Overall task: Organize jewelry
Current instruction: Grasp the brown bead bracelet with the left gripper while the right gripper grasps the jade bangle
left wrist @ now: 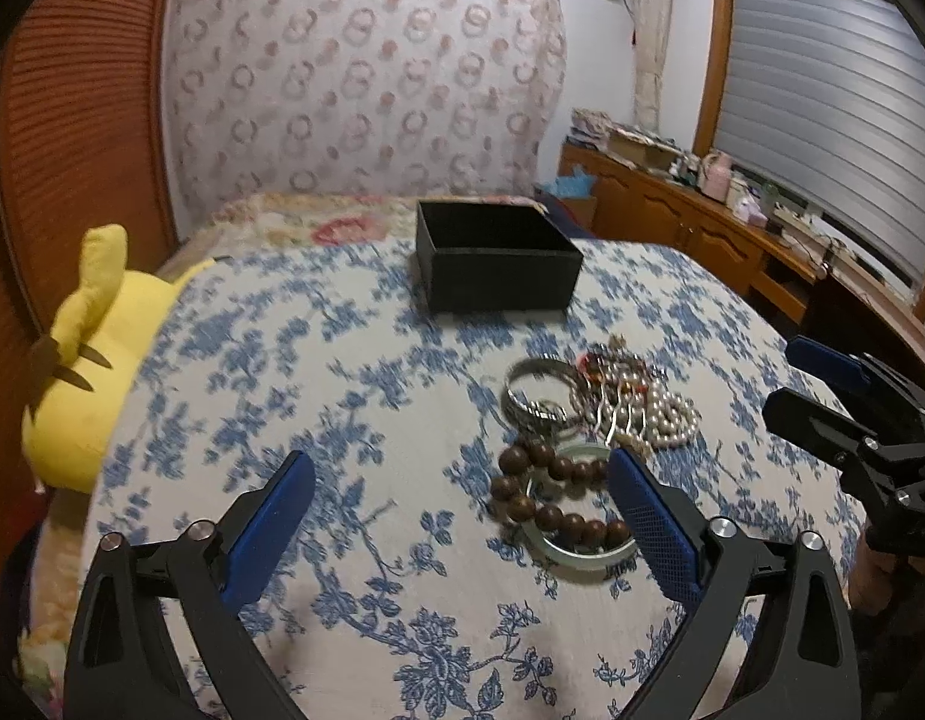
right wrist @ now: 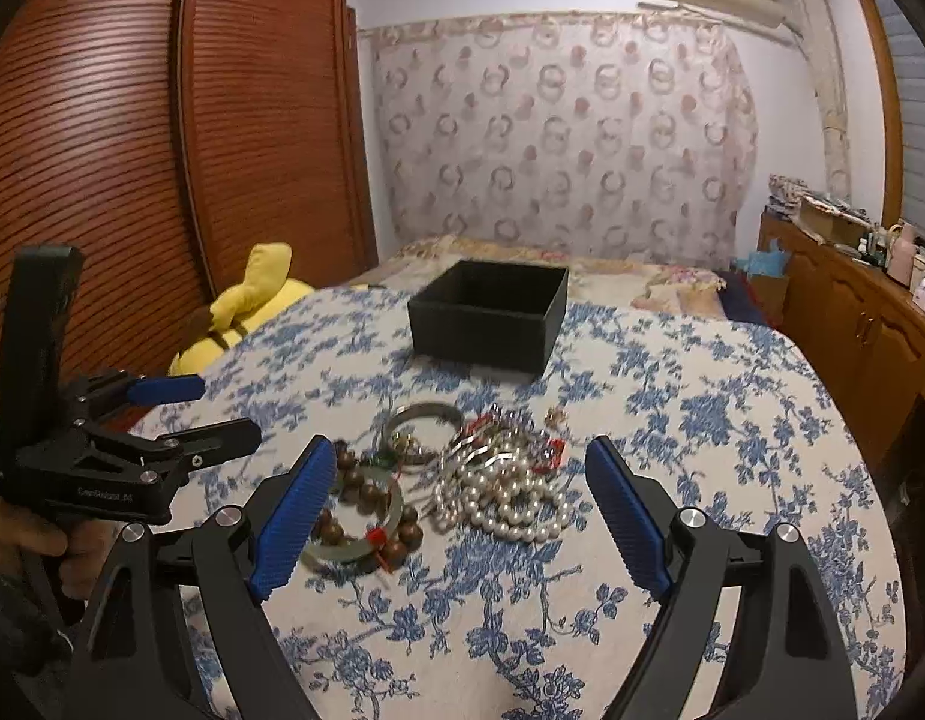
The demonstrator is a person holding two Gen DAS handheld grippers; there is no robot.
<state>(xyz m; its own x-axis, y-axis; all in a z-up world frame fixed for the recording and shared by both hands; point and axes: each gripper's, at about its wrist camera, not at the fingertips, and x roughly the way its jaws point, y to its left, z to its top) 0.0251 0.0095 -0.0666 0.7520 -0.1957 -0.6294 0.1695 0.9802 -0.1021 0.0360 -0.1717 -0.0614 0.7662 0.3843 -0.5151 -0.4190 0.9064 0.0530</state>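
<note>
A pile of jewelry lies on the blue-flowered cloth: a brown wooden bead bracelet (left wrist: 552, 495) (right wrist: 366, 495) over a pale jade bangle (left wrist: 582, 552) (right wrist: 354, 552), a silver bangle (left wrist: 537, 387) (right wrist: 420, 426), and white pearl strands (left wrist: 660, 414) (right wrist: 510, 504) tangled with silver chains. An open, empty black box (left wrist: 498, 261) (right wrist: 489, 312) stands farther back. My left gripper (left wrist: 462, 462) is open, low over the cloth, left of the pile; its right finger overlaps the jade bangle in view. My right gripper (right wrist: 462, 450) is open, with the pile seen between its fingers, nothing held.
A yellow plush toy (left wrist: 84, 372) (right wrist: 246, 306) lies at the cloth's left edge beside a wooden slatted wardrobe (right wrist: 102, 150). A wooden sideboard (left wrist: 672, 222) with clutter runs along the right under a window. A bed with patterned covers lies behind the box.
</note>
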